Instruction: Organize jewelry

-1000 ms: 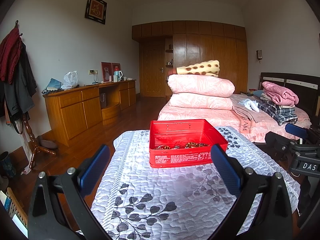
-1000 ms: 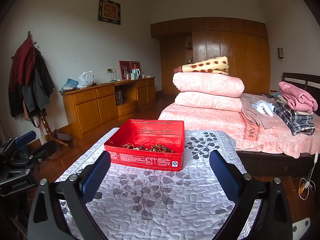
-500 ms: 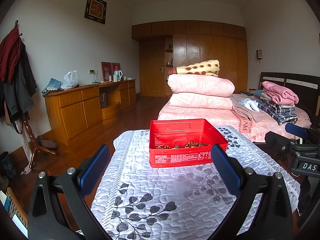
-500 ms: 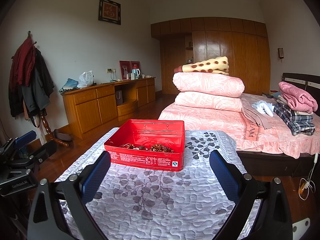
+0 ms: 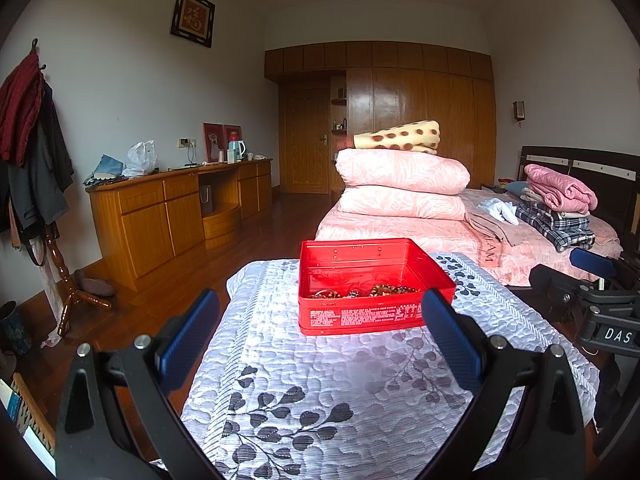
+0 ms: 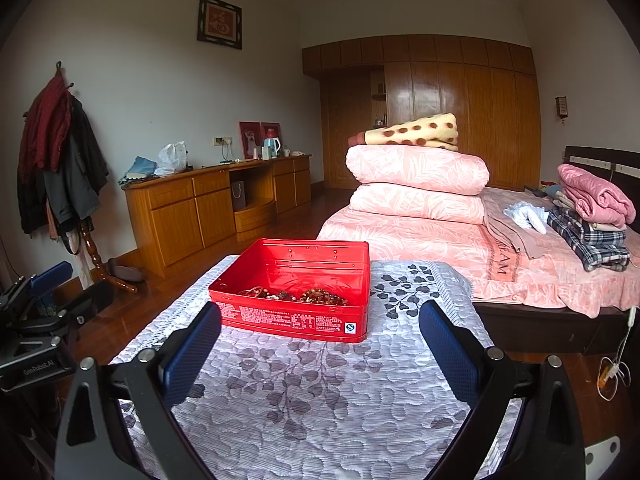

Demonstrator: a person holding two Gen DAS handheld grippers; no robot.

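Observation:
A red open tin [image 5: 360, 316] [image 6: 296, 320] stands on a table covered with a white quilted leaf-pattern cloth [image 5: 320, 380] [image 6: 320, 392]. Inside the tin lies a heap of brown beaded bracelets [image 5: 384, 291] [image 6: 316, 296]. My left gripper [image 5: 320, 336] is open, held back from the tin's near wall, nothing between its blue pads. My right gripper [image 6: 320, 338] is also open and empty, short of the tin's near side. Each gripper shows at the edge of the other's view: the right one [image 5: 592, 280], the left one [image 6: 44, 300].
A bed [image 6: 460, 240] with folded pink quilts [image 5: 400, 184] and stacked clothes [image 6: 592, 208] lies beyond the table to the right. A wooden sideboard [image 5: 176, 216] lines the left wall, with a coat stand [image 6: 60, 160] near it. Bare wooden floor [image 5: 168, 296] lies between.

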